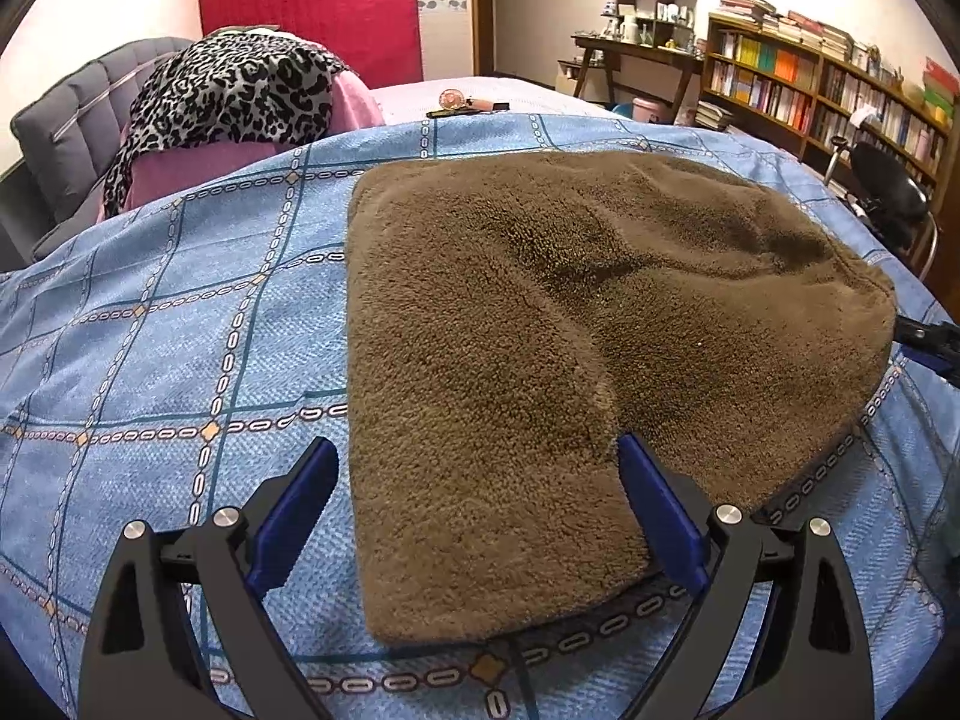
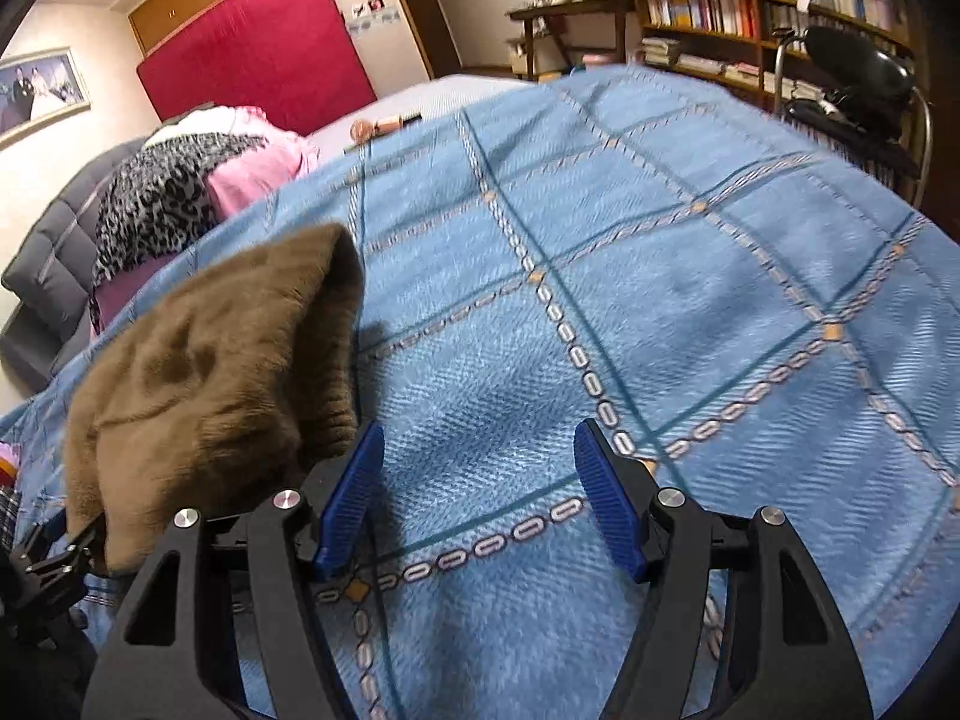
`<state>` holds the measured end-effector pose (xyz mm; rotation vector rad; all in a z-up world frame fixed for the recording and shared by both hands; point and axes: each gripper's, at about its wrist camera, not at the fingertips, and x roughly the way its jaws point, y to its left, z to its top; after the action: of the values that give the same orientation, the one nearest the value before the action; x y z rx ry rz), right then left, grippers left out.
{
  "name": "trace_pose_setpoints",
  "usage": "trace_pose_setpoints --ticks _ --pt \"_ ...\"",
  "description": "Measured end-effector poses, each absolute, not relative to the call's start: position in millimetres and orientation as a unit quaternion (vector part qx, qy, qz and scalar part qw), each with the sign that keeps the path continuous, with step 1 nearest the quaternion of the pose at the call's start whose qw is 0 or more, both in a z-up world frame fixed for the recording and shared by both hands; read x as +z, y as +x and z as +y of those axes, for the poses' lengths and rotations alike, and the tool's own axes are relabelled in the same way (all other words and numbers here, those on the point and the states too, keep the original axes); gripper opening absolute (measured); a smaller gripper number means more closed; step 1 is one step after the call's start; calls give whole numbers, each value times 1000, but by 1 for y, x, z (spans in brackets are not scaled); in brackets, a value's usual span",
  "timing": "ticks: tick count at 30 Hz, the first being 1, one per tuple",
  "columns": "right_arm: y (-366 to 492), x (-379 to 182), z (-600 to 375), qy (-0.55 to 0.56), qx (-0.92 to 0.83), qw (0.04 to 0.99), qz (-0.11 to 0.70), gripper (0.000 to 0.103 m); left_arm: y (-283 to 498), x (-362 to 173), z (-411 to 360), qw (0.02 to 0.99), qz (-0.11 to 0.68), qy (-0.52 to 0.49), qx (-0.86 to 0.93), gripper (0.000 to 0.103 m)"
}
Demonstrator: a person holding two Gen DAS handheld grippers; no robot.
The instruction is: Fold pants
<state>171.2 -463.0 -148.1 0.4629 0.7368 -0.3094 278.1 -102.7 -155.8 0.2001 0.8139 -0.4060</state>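
The brown fleece pants (image 1: 540,360) lie folded in a flat rectangle on the blue checked bedspread (image 1: 180,330). My left gripper (image 1: 474,456) is open, its blue fingers either side of the near left corner of the pants, holding nothing. My right gripper (image 2: 480,438) is open and empty over bare bedspread (image 2: 660,300), just right of the pants' ribbed end (image 2: 210,360). Its left finger (image 2: 354,486) is next to the fabric edge. The right gripper's tip (image 1: 927,339) shows at the right edge of the left wrist view.
A leopard-print cloth (image 1: 228,90) over pink fabric lies at the far left by a grey headboard (image 1: 60,120). Small items (image 1: 462,102) sit at the bed's far edge. A black chair (image 1: 888,192) and bookshelves (image 1: 810,78) stand at the right.
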Motion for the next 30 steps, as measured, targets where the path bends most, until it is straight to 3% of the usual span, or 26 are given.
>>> trace_pose_setpoints --ticks 19,30 --pt "131 -81 -382 197 -72 926 313 69 216 -95 -92 917 352 114 -152 93" --pt "98 -46 -356 175 -61 943 277 81 179 -54 -83 931 318 99 -150 97"
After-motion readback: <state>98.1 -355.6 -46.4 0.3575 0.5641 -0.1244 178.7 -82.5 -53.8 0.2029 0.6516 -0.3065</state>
